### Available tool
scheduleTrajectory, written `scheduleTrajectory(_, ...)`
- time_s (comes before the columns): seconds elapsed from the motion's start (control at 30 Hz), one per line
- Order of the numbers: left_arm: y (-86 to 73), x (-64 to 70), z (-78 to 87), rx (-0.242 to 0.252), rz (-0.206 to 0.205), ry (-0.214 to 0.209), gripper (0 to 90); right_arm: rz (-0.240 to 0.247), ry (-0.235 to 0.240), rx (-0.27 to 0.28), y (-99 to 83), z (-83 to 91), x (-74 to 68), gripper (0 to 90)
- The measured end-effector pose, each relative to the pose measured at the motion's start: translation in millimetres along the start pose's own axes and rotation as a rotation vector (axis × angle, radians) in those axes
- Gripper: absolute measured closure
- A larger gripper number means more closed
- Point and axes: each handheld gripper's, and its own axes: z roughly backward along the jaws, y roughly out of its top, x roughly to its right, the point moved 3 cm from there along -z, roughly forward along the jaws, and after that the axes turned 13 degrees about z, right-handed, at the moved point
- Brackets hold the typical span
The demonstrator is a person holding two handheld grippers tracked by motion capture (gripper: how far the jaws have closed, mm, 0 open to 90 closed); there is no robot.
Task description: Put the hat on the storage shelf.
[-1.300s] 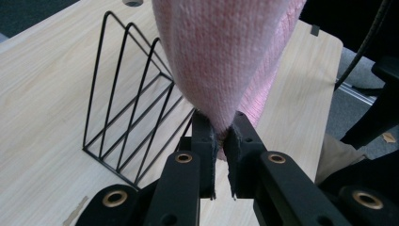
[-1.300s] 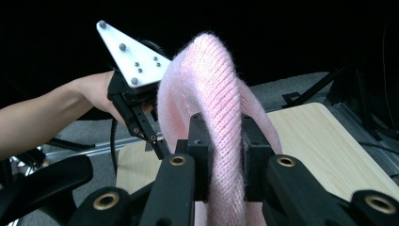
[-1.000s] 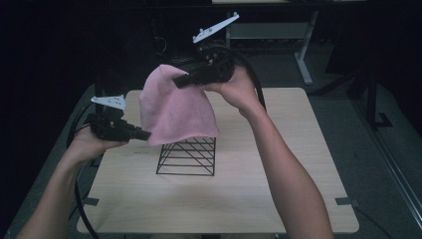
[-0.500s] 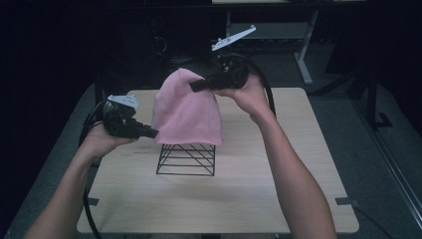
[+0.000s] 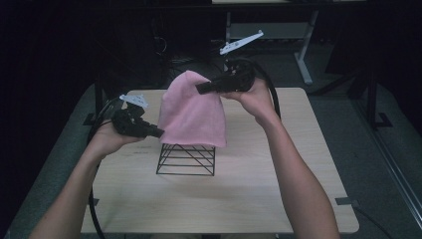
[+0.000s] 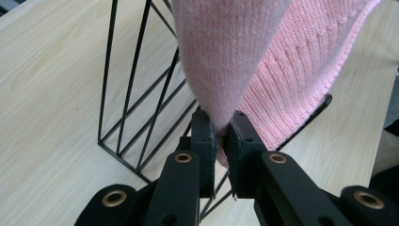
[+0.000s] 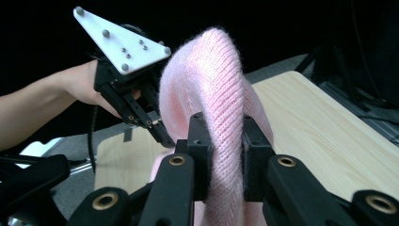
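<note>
A pink knitted cloth (image 5: 191, 112) hangs in the air over a black wire rack (image 5: 186, 159) on the wooden table (image 5: 278, 189). My right gripper (image 5: 200, 89) is shut on the cloth's top, where thick knit (image 7: 221, 94) bulges between the jaws. My left gripper (image 5: 160, 133) pinches the cloth's lower left corner (image 6: 221, 127), just above the rack (image 6: 136, 108). The cloth's lower edge reaches the rack's top. In the right gripper view, the left gripper (image 7: 160, 132) with its grey plate shows beyond the cloth.
A white-legged desk frame (image 5: 303, 55) stands on the floor behind the table. Cables trail from both grippers, one off the table's left edge (image 5: 99, 119). Bare wood lies in front of and to the right of the rack.
Both grippers rose with the cloth and shifted slightly right; the cloth hangs higher and more spread above the rack than before.
</note>
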Motion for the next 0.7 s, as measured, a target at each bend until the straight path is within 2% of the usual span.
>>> scheduleTrajectory(0.1, -8.2, 1.2, 2.2, -0.006, -0.013, 0.003, 82.4, 0.013, 0.020, 0.010, 1.4, -5.7, -5.6, 77.3)
scheduleTrajectory(0.17, -14.8, 0.9, 2.5, -0.002, -0.002, 0.006, 82.4, 0.027, 0.040, 0.004, 1.1, -12.8, -11.8, 77.0)
scheduleTrajectory(0.33, -30.6, -1.8, 4.4, 0.000, 0.015, 0.015, 82.5, 0.024, 0.071, -0.012, -1.8, -22.0, -18.5, 76.7)
scheduleTrajectory(0.6, -43.3, -7.0, 0.2, -0.007, 0.035, 0.028, 82.7, 0.021, 0.109, -0.038, -11.3, -32.3, -27.6, 75.7)
scheduleTrajectory(0.7, -47.6, -9.5, -3.6, -0.020, 0.028, 0.039, 82.7, 0.021, 0.114, -0.049, -13.9, -34.3, -28.9, 75.4)
